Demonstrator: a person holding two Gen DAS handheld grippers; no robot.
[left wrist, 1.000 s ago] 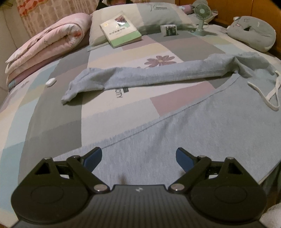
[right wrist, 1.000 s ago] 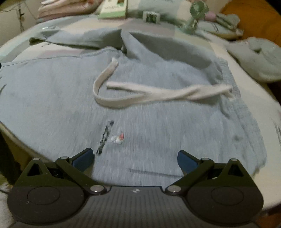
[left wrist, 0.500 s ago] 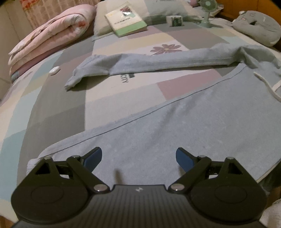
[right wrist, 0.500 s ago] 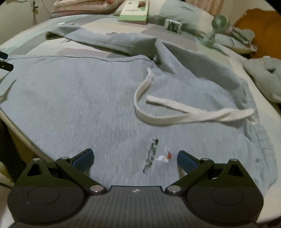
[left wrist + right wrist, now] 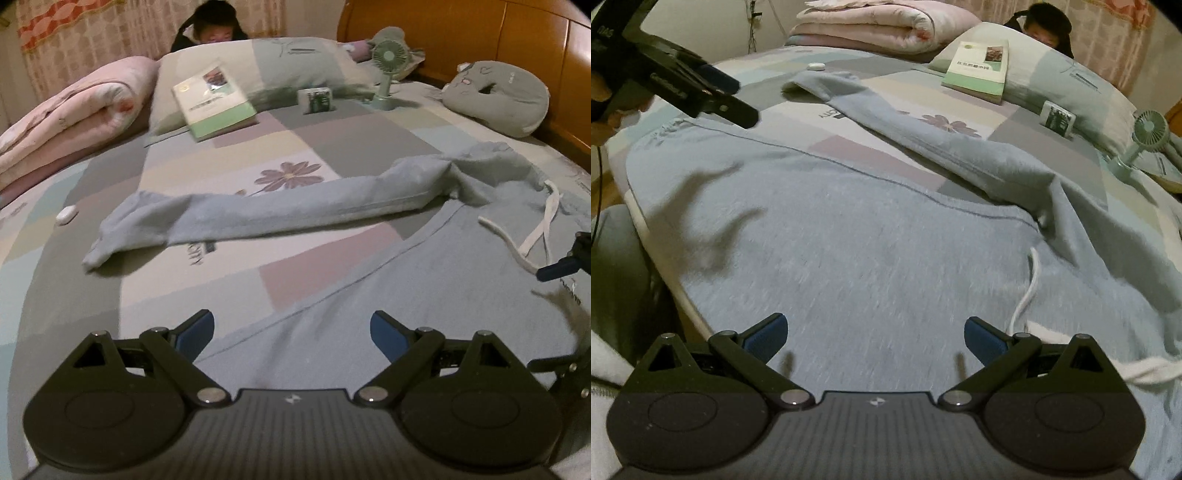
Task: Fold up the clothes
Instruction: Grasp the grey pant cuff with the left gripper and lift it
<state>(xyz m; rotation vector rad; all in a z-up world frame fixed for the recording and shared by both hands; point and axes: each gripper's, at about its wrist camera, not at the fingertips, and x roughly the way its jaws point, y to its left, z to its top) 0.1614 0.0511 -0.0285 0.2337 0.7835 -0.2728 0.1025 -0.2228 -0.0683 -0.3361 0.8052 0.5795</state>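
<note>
Both grippers are hanging spread wide, gripping nothing: the left gripper (image 5: 291, 330) over the light blue cotton sweatpants (image 5: 424, 295) near their hem, the right gripper (image 5: 873, 334) now left of the white drawstring (image 5: 1028, 291), no longer over the small printed logo. Beyond the sweatpants, bedsheet (image 5: 314, 266) lettering is showing, unreadable.

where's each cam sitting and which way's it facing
Left wrist: on the left gripper, low over the trousers, facing up the bed toward the pillow; own open fingers show, the right gripper's tip at the right edge.
Right wrist: on the right gripper, facing across the trousers; own open fingers show, left gripper and hand top left.
Shared: trousers, book, fan, drawstring.
</note>
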